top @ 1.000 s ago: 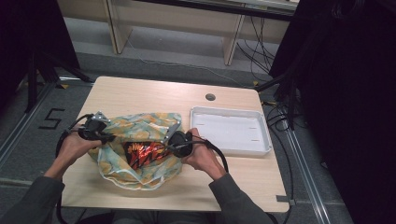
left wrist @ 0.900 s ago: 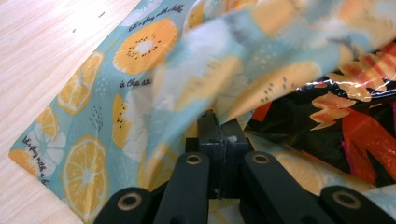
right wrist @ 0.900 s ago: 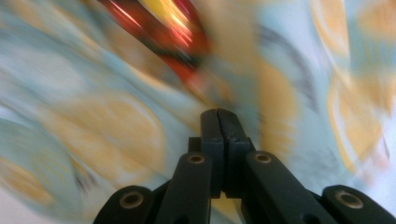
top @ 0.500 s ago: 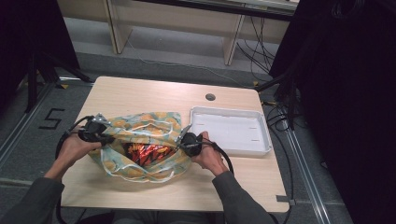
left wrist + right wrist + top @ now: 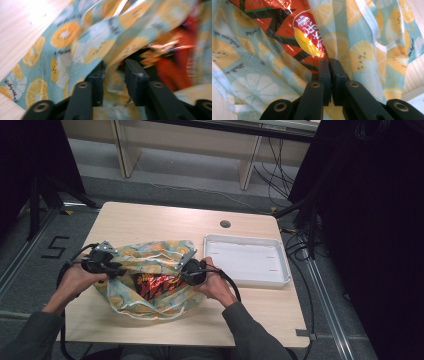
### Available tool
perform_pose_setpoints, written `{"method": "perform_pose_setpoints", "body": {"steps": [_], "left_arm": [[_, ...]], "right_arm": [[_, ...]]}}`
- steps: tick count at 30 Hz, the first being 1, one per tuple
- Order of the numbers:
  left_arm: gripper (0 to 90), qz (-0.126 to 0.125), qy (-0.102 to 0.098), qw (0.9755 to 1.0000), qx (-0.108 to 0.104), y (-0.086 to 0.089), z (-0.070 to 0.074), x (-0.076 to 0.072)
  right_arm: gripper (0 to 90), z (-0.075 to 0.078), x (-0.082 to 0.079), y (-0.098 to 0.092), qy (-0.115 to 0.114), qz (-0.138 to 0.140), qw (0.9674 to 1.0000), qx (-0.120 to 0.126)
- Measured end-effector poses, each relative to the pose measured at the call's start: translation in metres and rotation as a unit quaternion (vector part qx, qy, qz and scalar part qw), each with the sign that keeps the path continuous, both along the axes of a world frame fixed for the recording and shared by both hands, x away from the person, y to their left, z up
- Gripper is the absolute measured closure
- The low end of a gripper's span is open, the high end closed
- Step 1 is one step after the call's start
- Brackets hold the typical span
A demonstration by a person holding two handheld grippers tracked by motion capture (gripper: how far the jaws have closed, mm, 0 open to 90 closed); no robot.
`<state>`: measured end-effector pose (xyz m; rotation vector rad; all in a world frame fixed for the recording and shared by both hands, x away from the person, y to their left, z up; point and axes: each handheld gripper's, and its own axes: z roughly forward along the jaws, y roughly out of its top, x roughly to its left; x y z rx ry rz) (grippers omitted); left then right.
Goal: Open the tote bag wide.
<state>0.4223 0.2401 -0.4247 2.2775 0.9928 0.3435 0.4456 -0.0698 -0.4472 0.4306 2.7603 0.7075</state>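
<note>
- Step in hand, I reckon: holding open the mouth of the pale blue cloth bag with the orange-slice print (image 5: 150,285), lying at the bench's (image 5: 165,220) near-left.
- Right gripper (image 5: 329,65): jaws pressed together, pinching the bag's rim.
- Left gripper (image 5: 113,72): jaws have just been opening, cloth between them; blurry, probably letting go.
- Next: reach the shiny red-orange snack packet (image 5: 157,284) inside.
- Open room: empty white tray (image 5: 247,260), right of the bag.

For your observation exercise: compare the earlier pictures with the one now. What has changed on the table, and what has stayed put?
The left hand-held gripper has just been opening its jaws, with the edge of the patterned bag between them. The bag's mouth has been pulled wider, showing more of the red snack packets. The right hand-held gripper stays shut on the bag's other edge. The white tray and the table have not moved.
</note>
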Motion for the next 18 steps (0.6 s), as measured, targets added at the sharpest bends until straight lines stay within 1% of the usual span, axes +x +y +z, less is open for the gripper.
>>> {"method": "perform_pose_setpoints", "body": {"steps": [1,2,3,4,5,6,7,8,9,10,11,12,13,14,17,18], "left_arm": [[66.4,0.000,0.000,1.0000,0.000,0.000,0.000,0.000],[66.4,-0.010,-0.004,0.9999,0.002,-0.001,0.009,-0.007],[66.6,-0.017,-0.018,0.9997,0.002,-0.003,0.019,-0.017],[69.9,-0.017,-0.018,0.9997,0.002,-0.003,0.019,-0.017],[73.8,-0.030,-0.041,0.9987,0.003,-0.010,0.020,-0.028],[76.1,-0.038,-0.032,0.9987,0.008,-0.016,0.016,-0.034],[78.5,-0.065,-0.020,0.9972,0.031,-0.020,0.011,-0.039],[81.2,-0.072,-0.011,0.9967,0.036,-0.026,0.002,-0.044],[84.7,-0.071,-0.002,0.9965,0.044,-0.029,-0.004,-0.048],[87.1,-0.074,0.008,0.9953,0.062,-0.031,-0.016,-0.051],[88.2,-0.071,0.030,0.9945,0.070,-0.032,-0.026,-0.054],[88.2,-0.071,0.030,0.9945,0.070,-0.032,-0.026,-0.054],[88.2,-0.073,0.037,0.9936,0.077,-0.031,-0.036,-0.057],[88.4,-0.073,0.054,0.9915,0.093,-0.030,-0.046,-0.066],[89.0,-0.079,0.056,0.9888,0.114,-0.026,-0.051,-0.073],[89.0,-0.076,0.054,0.9893,0.112,-0.026,-0.052,-0.074]], "right_arm": [[89.0,0.000,0.000,0.000,0.000,0.000,1.0000,0.000],[89.2,0.000,0.000,0.000,0.000,-0.001,1.0000,0.000],[89.5,-0.001,0.003,0.000,-0.002,-0.003,1.0000,-0.002],[89.7,-0.001,0.002,0.000,0.001,-0.014,0.9999,0.001],[90.0,-0.002,0.006,0.001,-0.002,-0.011,0.9999,0.000],[90.0,-0.003,0.007,0.001,-0.001,-0.014,0.9999,-0.001],[90.0,-0.004,0.011,0.002,-0.010,-0.007,0.9999,0.000],[90.0,-0.005,0.013,0.003,-0.009,-0.019,0.9998,0.000],[90.0,-0.007,0.016,0.004,-0.010,-0.023,0.9997,0.001],[90.0,-0.009,0.019,0.005,-0.015,-0.023,0.9996,-0.001],[90.0,-0.012,0.023,0.007,-0.014,-0.031,0.9994,-0.005],[90.0,-0.012,0.023,0.007,-0.014,-0.031,0.9994,-0.005],[90.0,-0.015,0.027,0.007,-0.016,-0.033,0.9993,-0.006],[90.0,-0.021,0.035,0.009,-0.016,-0.043,0.9988,-0.014],[90.0,-0.026,0.040,0.009,-0.015,-0.048,0.9985,-0.021],[90.0,-0.028,0.041,0.010,-0.013,-0.051,0.9985,-0.018]]}}
